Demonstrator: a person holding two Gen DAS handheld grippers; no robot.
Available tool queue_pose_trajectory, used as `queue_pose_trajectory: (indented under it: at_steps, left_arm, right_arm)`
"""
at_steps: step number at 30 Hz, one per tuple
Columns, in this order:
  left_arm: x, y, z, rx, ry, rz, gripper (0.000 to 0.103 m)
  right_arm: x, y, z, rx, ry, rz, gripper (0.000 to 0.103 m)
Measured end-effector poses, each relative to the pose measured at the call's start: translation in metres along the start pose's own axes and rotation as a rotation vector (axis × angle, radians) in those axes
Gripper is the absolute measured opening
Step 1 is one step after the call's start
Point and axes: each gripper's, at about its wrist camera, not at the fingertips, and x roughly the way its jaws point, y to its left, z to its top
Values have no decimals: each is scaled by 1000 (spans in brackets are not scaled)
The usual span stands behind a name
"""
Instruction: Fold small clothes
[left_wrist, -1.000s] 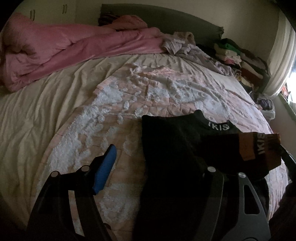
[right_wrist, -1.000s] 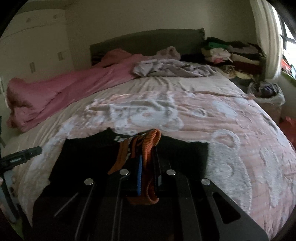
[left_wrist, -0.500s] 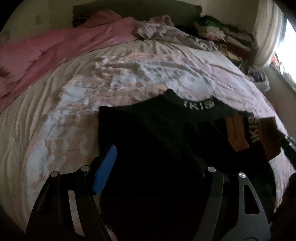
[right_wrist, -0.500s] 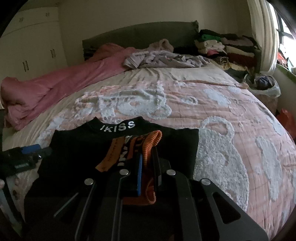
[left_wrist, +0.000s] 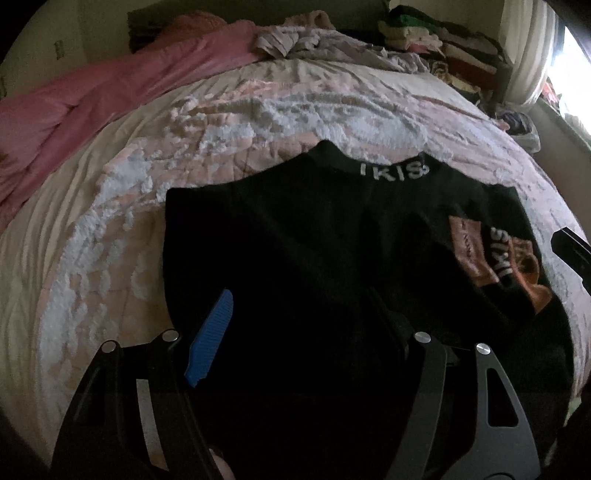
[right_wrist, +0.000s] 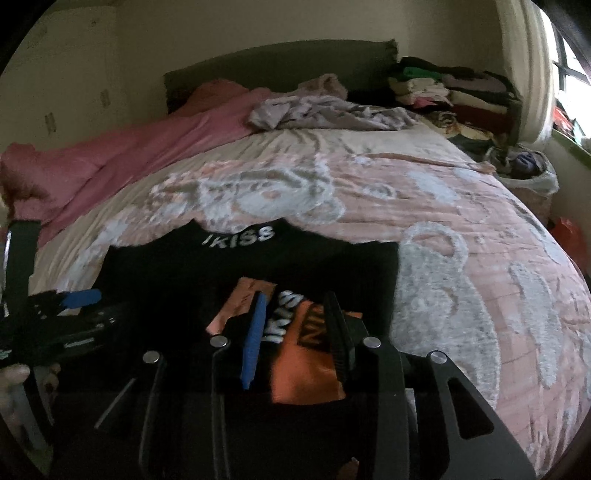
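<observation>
At the left, a pink duvet is bunched along the far edge of the bed, which is covered by a pink-and-white quilt. The left gripper is held low over the near left part of the black top; its jaws are spread wide and nothing is gripped between them. The black top is laid flat on the quilt near the front edge, its lettered collar pointed toward the headboard. Toward the right, an orange-trimmed sleeve is seen folded inward across the body. The right gripper is poised over that sleeve with jaws parted, apparently released. One sleeve fold is judged done; the left side and the final folding of the body are judged still to be made.
</observation>
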Motion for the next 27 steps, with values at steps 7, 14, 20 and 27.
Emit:
queue_pose_trajectory:
  at_steps: [7, 14, 20, 27]
  left_arm:
    - [4, 1, -5, -2, 4, 0, 64]
    - [4, 1, -6, -2, 5, -1, 64]
    - [5, 1, -7, -3, 5, -3, 64]
    - [2, 1, -9, -2, 0, -3, 64]
  right_arm:
    - [6, 26, -3, -73, 34, 44, 33]
    - [25, 35, -16, -113, 133, 30, 33]
    - [48, 17, -32, -70, 228, -17, 35]
    - [37, 15, -32, -47, 196, 8, 40]
